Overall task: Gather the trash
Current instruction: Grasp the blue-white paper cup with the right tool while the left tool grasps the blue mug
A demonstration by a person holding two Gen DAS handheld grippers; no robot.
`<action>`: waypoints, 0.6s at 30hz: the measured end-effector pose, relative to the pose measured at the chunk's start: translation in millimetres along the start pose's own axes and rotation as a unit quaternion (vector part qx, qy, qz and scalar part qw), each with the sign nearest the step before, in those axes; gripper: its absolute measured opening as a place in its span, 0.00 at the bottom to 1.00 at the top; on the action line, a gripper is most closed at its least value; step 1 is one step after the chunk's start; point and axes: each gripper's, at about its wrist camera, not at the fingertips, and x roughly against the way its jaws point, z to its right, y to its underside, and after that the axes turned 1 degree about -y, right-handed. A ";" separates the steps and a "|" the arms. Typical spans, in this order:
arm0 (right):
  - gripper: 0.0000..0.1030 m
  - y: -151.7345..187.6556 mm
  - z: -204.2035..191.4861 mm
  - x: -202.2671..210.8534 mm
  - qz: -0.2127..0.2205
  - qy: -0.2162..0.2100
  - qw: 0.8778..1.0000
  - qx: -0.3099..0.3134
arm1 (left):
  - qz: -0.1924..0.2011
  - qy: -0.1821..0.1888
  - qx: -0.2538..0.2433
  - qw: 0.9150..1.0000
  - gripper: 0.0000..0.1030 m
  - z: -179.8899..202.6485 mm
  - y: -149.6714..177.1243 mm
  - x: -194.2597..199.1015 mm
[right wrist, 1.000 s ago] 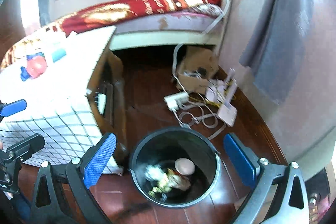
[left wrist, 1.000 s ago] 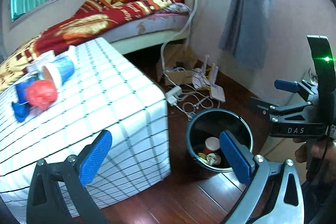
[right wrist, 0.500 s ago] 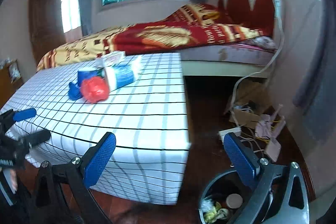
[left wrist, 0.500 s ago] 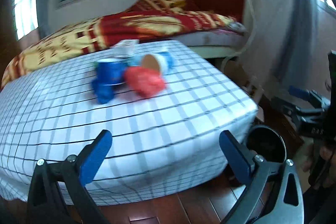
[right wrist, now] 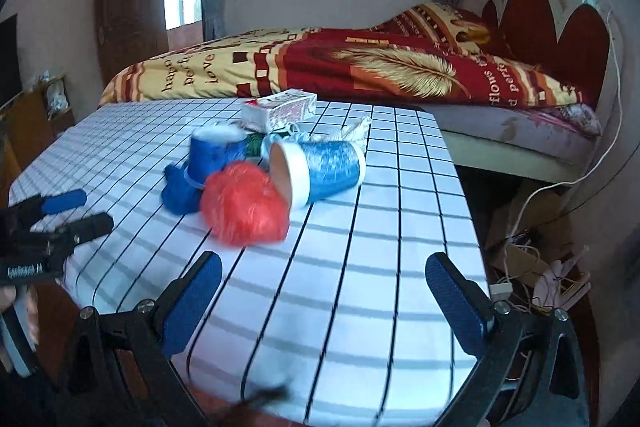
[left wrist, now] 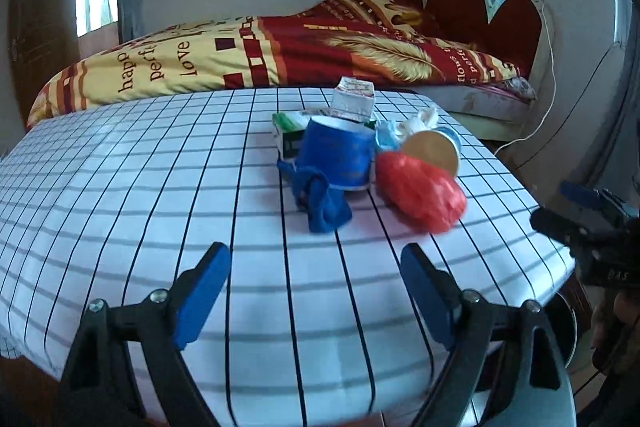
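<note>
The trash, a red bag, blue cups and cartons, sits near the desk's far right corner. Both grippers, left and right, hover empty, jaws wide apart.

The green box and the mask lie mostly hidden behind the blue cup. The bin shows only a rim sliver past the counter corner. The red bag is motion-blurred. Carton print is unreadable.
</note>
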 end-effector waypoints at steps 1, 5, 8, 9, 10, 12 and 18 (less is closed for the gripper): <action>0.99 -4.0 2.6 -2.7 0.001 -0.002 1.000 -0.005 | 0.001 0.000 -0.002 1.000 0.85 0.9 -3.9 -6.0; 0.93 -24.7 5.4 -33.1 -0.006 -0.013 1.000 -0.016 | 0.002 0.007 -0.004 1.000 0.85 3.0 -16.1 -24.7; 0.83 -35.8 1.1 -62.3 -0.023 -0.023 0.999 -0.015 | -0.001 0.012 -0.001 1.000 0.85 3.6 -28.5 -41.6; 0.77 -37.9 -0.2 -69.4 -0.028 -0.025 0.999 -0.014 | -0.001 0.013 -0.002 1.000 0.85 4.4 -32.8 -46.6; 0.72 -40.6 -0.5 -80.9 -0.037 -0.030 0.999 -0.016 | -0.001 0.013 -0.006 1.000 0.85 6.6 -36.5 -50.1; 0.68 -43.2 1.8 -93.3 -0.046 -0.031 0.998 -0.025 | -0.002 0.013 -0.017 1.000 0.85 11.1 -43.6 -60.6; 0.49 -48.3 15.8 -111.9 -0.055 -0.037 0.997 -0.035 | -0.019 0.009 -0.037 0.999 0.85 21.1 -57.7 -92.2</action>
